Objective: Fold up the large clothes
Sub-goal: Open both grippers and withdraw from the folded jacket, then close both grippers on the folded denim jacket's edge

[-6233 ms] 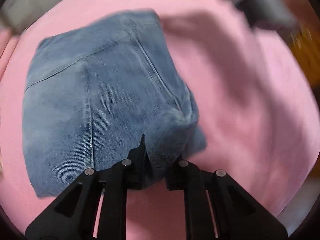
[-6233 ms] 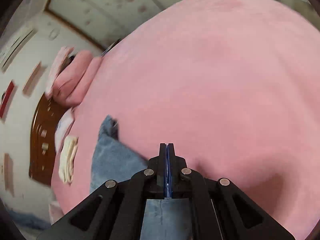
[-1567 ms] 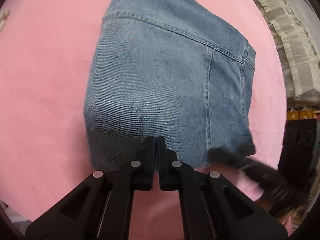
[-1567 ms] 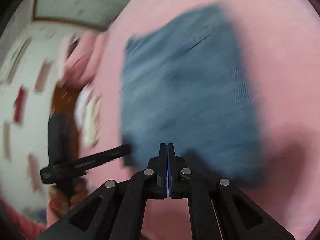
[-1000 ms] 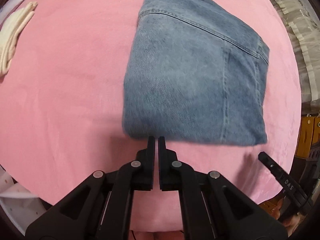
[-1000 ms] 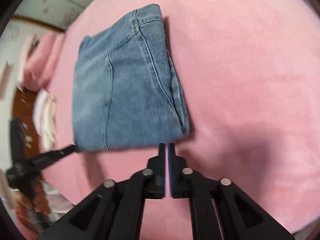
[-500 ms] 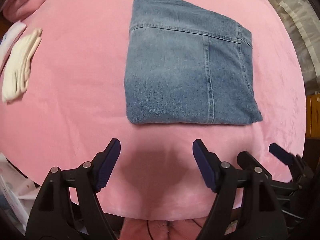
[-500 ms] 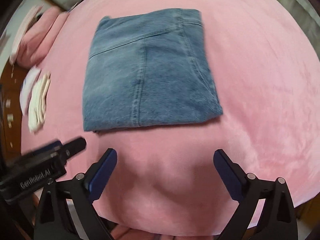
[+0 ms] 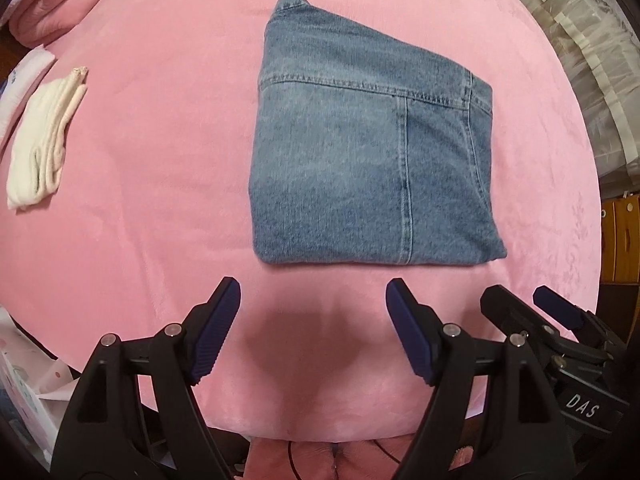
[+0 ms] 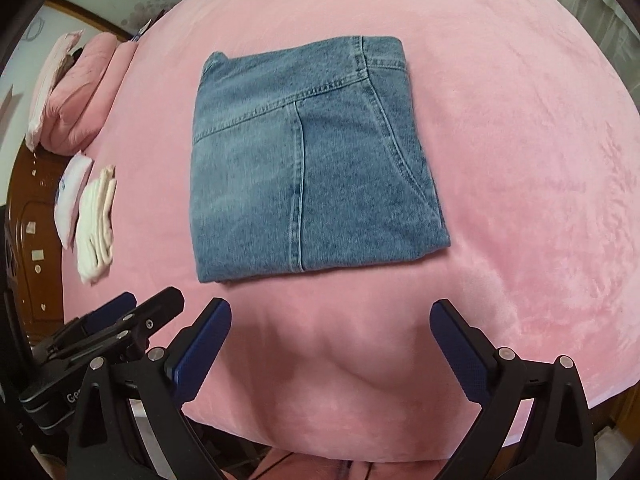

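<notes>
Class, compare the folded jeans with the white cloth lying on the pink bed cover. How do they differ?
The jeans are blue denim; the white cloth is pale cream. The jeans make a far bigger, squarish bundle; the cloth is a small narrow strip. The jeans lie mid-cover, the cloth near its edge. Both are folded and rest on the bed cover.

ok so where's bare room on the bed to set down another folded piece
Widest bare pink blanket lies right of the folded jeans. A narrower patch sits between the jeans and the white socks. It is crowded along the left edge, by the socks and pink pillows.
</notes>
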`<state>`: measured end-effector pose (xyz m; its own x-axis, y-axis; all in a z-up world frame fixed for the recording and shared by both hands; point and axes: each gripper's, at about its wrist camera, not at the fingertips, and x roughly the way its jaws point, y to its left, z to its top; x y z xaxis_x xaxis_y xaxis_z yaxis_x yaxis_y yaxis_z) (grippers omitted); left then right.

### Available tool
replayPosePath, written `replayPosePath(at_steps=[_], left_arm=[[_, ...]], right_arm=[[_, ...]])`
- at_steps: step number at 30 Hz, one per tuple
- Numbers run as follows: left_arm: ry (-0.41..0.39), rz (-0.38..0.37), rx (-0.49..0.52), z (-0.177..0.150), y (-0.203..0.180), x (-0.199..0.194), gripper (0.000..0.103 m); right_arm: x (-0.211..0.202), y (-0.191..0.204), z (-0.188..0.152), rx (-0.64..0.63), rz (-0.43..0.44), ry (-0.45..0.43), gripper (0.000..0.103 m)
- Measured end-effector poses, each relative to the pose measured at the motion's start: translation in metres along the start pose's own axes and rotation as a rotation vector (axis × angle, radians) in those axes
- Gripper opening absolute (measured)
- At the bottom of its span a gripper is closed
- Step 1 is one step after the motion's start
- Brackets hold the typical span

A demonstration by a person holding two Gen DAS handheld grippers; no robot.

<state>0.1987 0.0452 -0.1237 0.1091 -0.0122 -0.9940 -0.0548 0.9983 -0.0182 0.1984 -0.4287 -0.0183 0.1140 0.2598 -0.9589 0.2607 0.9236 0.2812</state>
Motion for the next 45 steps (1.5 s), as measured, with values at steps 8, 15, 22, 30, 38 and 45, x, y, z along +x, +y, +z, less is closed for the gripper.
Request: replayPosePath(at_steps=[8,15,22,30,38,45], left_arm=[[-0.013,0.016,0.015,0.008,-0.001,-0.002,0.073],[-0.001,0.014,0.002,0.014,-0.001,0.006,0.073],[0.003,-0.084,-0.013,0.030,0.004,0.031,0.073],[0.036,-0.312,-0.186,0.073,0.051,0.083,0.073],[0.045,-0.330,-0.194,0.109,0.069,0.118,0.073],[0.072,-0.295,-0.102,0.139,0.063,0.160,0.077]], right_arm=[[-0.008,-0.005,0.003,0.014,0.008,-0.007,0.101],[-0.006,-0.013,0.002,0.021,0.021,0.004,0.101],[0.015,-0.035,0.008,0.060,0.179,0.049,0.101],[0.063,-0.123,0.049,0.274,0.372,-0.061,0.101],[0.123,-0.177,0.088,0.373,0.708,0.014,0.103],[0.140,-0.144,0.119,0.186,0.781,0.103,0.103]])
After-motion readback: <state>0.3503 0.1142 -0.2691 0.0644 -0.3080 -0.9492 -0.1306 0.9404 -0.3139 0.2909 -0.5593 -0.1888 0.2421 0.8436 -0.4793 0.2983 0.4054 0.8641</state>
